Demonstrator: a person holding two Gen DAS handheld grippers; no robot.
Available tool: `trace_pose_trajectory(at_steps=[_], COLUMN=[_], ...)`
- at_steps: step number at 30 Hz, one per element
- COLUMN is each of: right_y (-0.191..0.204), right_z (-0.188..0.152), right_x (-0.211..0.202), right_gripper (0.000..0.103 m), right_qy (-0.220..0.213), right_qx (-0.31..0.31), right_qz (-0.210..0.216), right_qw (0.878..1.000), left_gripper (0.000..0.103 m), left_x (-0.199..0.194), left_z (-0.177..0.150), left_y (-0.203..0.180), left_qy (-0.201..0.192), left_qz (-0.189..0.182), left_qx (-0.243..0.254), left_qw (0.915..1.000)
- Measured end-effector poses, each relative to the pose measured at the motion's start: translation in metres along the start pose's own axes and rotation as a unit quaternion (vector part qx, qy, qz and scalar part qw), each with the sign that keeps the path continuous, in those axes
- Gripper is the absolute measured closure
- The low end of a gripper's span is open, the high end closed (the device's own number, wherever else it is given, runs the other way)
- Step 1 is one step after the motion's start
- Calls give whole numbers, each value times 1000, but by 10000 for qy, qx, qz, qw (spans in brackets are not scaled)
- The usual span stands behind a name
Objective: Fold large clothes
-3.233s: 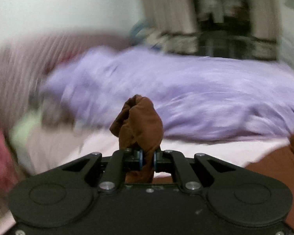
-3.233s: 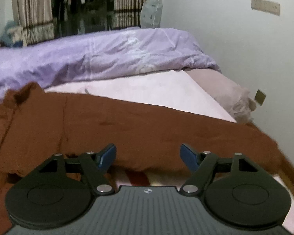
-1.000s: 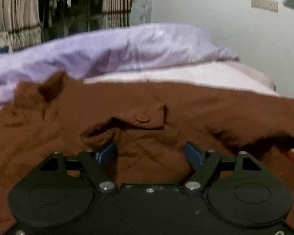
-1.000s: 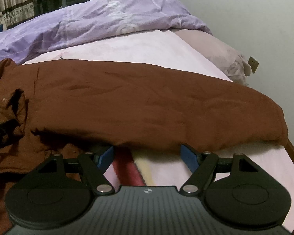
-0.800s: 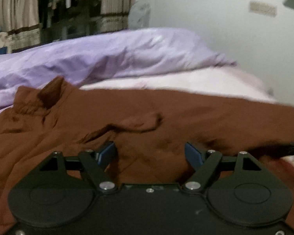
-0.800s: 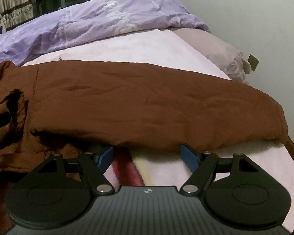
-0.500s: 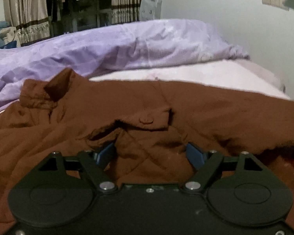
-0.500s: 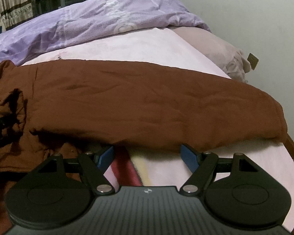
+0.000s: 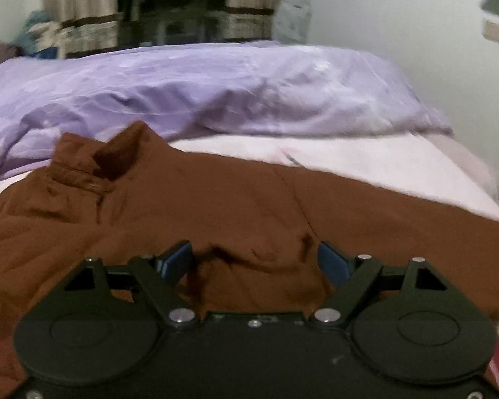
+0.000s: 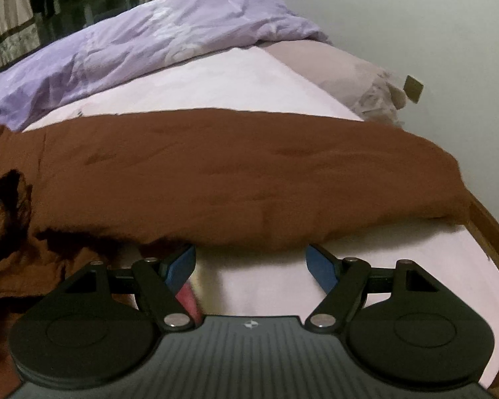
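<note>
The brown jacket [image 10: 236, 173] lies spread across the pink bedsheet [image 10: 216, 83], its sleeve stretched toward the bed's right edge, with the purple duvet [image 9: 216, 93] bunched well behind it. The left gripper [image 9: 254, 261] is over the bunched chest fabric, jaws opening, cloth showing between the pads though nothing looks pinched. The right gripper [image 10: 249, 261] hovers released and empty, just short of the sleeve's near hem. The fold itself looks barely begun. To do this step well, I'd say each gripper wants a clean bite on a single hem edge, not a wad of layers, and both should lift together, keeping the cloth taut so it lands flat.
</note>
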State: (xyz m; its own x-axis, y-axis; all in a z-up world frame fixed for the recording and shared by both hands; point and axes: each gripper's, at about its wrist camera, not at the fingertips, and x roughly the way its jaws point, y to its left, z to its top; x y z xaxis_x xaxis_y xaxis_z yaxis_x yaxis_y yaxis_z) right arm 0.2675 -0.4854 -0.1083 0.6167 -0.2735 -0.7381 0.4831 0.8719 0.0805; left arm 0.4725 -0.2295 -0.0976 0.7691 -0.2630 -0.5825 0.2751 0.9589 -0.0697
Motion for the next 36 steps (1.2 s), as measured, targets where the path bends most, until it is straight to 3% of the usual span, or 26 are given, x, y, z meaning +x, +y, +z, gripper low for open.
trace_pose_trajectory(at_steps=[2,3,4,5,7,10,12,14,18,20,22,25,26,27,28,29,31,34,36], right_y=[-7,-11,-15,-20,-36,-74,-110,-141,-180,-184,-183,-179,-176,-170,-165,-160,-147,-90,-31], right_z=[1,2,3,3,4,0,-8,-15,-15,-10,-2,12,18,24,30,35,38,57,64], right_x=[1,3,5,8,12,8,3,0,14,23,33,46,50,52,53,57,45,-4,-38], right_gripper=[14,14,14,14,14,14,14,13,4,1,0,0,12,73,97,95,96,96,96], right_qy=[-22,-19,-4,7,-8,-97,-82,-143,-317,-447,-588,-817,-851,-883,-827,-735,-978,-1730,-2136], right_qx=[86,150,228,338,582,1286,2084,2768,3713,3962,3985,3764,3680,3538,3385,3304,3311,2350,1602], right_qz=[-28,-35,-50,-61,-8,231,189,201,779,822,797,674,565,282,-9,150,302,223,410], right_qw=[10000,9999,9997,9994,9983,9914,9778,9606,9247,9134,9118,9204,9242,9307,9373,9409,9380,9562,9628], left_gripper=[19,16,9,9,11,12,12,12,12,12,12,12,12,12,12,12,12,12,12], left_x=[25,42,48,46,37,15,-1,-26,-69,-85,-100,-124,-131,-135,-143,-151,-160,-167,-164], left_z=[0,-6,-15,-21,-24,-12,-7,-7,-16,-22,-31,-46,-51,-57,-62,-69,-77,-82,-79], left_y=[-2,-8,-18,-27,-37,-26,-10,12,62,93,127,186,205,223,242,257,274,281,278], left_qy=[459,743,534,237,162,392,438,357,172,202,292,329,397,537,651,675,658,626,660], left_qz=[72,170,364,491,676,274,-12,26,514,858,1264,1880,1996,2094,2161,2191,2257,2244,2218], left_qx=[132,428,852,1194,1516,1116,891,834,915,985,1126,1075,940,763,561,358,162,-5,-43], left_qw=[9988,9962,9943,9913,9860,9926,9951,9959,9943,9912,9851,9757,9745,9734,9726,9727,9718,9725,9728])
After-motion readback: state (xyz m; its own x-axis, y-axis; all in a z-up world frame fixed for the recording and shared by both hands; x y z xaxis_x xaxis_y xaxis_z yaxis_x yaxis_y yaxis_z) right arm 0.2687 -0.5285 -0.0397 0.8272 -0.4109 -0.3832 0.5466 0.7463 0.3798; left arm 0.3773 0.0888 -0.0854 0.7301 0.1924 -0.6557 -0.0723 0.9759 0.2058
